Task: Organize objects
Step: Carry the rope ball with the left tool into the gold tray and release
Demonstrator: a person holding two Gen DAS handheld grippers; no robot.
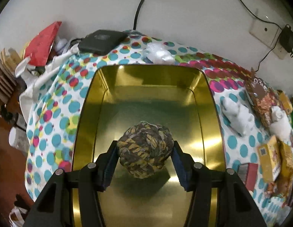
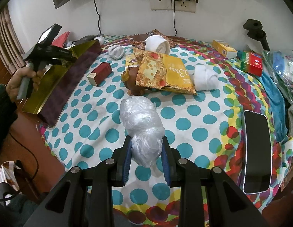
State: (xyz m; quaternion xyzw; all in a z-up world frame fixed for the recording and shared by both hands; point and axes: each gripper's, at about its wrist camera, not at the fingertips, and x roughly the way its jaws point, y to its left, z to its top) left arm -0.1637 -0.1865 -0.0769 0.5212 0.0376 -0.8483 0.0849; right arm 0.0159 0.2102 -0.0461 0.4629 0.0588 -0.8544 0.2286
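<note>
Blue-padded fingers of the left gripper (image 1: pixel 145 152) sit clamped on a woven ball (image 1: pixel 145 150), yellow/dark braided pattern, pads pressing it on both sides. Ball hangs over the open gold tin (image 1: pixel 210 113), inside the tin's outline as seen from the left wrist cam; whether it touches the tin floor can't be told, though a shadow lies under it. Tin stands on the polka-dot cloth (image 1: pixel 51 124); its gold interior holds nothing else in view.

Right wrist cam: right gripper (image 2: pixel 146 151) is closed on a crumpled clear plastic bag (image 2: pixel 141 119), pads squeezing the bag's near end, rest of the bag bulging fwd over the cloth. Bag prob. rests on the cloth, hard to be sure from this angle.

Same cam, far left: a hand (image 2: pixel 23 79) holds the left gripper's handle above the tin, which shows a dark maroon outer wall.

Other stuff on the cloth, mid to far: small red box just right of the tin, brown figurine (image 2: pixel 132 80) partly under yellow snack packets (image 2: pixel 165 71), white rolled socks (image 2: pixel 205 77) just beside the packets, another white roll (image 2: pixel 157 44) further back. Black phone (image 2: pixel 257 155) lies face up near the right edge, well apart from the bag. Green/red box (image 2: pixel 251 64) and yellow box (image 2: pixel 224 48) sit at far right. Wall socket (image 2: pixel 173 1) with charger plugged in above.
</note>
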